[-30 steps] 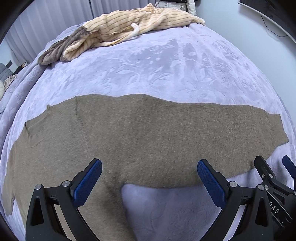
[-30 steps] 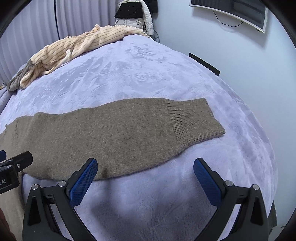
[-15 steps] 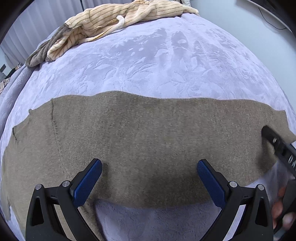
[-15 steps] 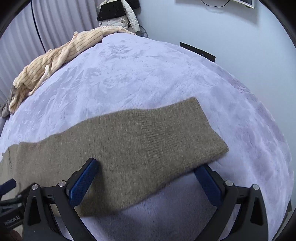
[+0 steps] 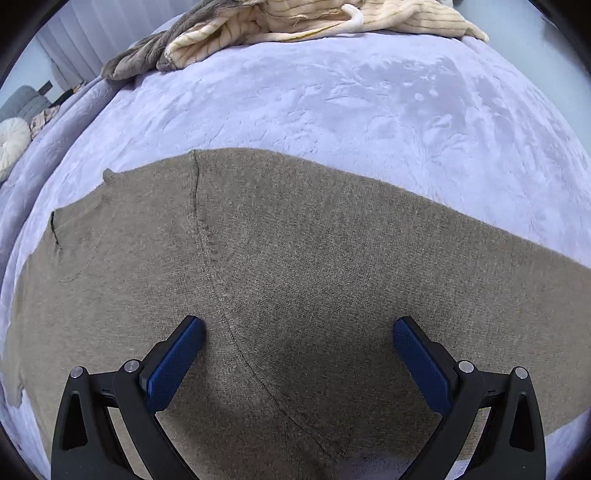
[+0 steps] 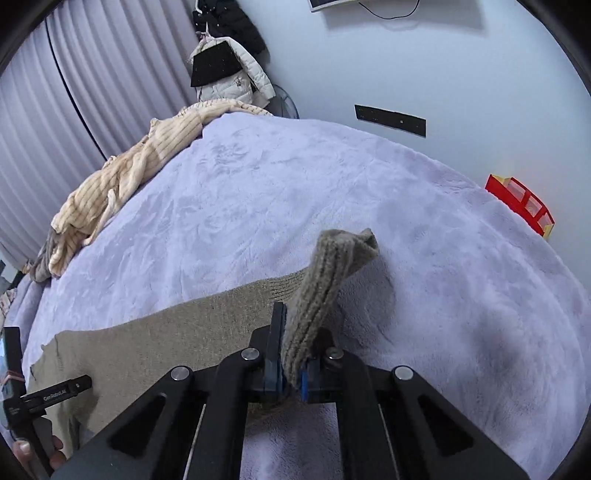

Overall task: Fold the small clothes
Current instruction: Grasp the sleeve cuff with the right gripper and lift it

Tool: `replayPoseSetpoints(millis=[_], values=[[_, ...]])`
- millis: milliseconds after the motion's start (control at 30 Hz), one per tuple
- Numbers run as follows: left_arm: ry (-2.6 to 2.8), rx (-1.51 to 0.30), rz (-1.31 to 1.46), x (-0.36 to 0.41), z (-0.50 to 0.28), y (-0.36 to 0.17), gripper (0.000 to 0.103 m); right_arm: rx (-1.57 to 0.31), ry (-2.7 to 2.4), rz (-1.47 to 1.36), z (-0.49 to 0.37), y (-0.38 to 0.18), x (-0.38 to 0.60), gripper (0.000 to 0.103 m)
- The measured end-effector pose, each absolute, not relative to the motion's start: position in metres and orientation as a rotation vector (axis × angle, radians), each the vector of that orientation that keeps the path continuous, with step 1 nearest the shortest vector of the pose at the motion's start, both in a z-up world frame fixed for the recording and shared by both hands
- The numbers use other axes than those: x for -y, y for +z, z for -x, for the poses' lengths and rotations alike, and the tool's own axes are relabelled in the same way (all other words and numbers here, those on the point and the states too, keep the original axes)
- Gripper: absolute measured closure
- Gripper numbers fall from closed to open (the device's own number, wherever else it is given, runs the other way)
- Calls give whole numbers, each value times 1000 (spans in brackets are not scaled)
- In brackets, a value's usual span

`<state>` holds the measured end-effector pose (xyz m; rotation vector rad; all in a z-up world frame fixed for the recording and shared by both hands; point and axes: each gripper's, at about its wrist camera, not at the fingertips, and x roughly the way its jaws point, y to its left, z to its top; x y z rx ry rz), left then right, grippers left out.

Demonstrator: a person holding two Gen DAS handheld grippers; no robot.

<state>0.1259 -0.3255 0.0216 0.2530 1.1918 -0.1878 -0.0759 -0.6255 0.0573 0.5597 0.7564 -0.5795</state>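
Note:
A brown knit sweater [image 5: 295, 266] lies flat on the lavender bed cover [image 5: 369, 103]. My left gripper [image 5: 297, 343] is open, low over the sweater where the sleeve seam meets the body, one finger on each side of the seam. My right gripper [image 6: 291, 354] is shut on the ribbed sleeve cuff [image 6: 332, 266], which stands up bunched between the pads and is lifted off the cover. The rest of the sleeve [image 6: 166, 332] trails left along the bed. The left gripper shows at the lower left of the right wrist view [image 6: 48, 397].
A cream striped garment [image 5: 314, 22] with a grey piece lies heaped at the far edge of the bed; it also shows in the right wrist view [image 6: 129, 173]. A red box [image 6: 521, 203] sits past the right edge. Jackets [image 6: 225, 62] hang by the curtain.
My right gripper has closed on the sleeve cuff and lifted it. My left gripper has moved forward and lower over the sweater's shoulder seam, still open.

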Motion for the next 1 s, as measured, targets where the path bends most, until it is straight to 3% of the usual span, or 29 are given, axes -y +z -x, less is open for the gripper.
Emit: replayPoseSetpoints(millis=[467,1000], values=[[-274,-1118,-182,281,-90,66,0,-706,-521,-403,57,130,564,97],[-239,-1142,-55,144,-84,66,0,-678,-278,-262,-24,198,365,97]])
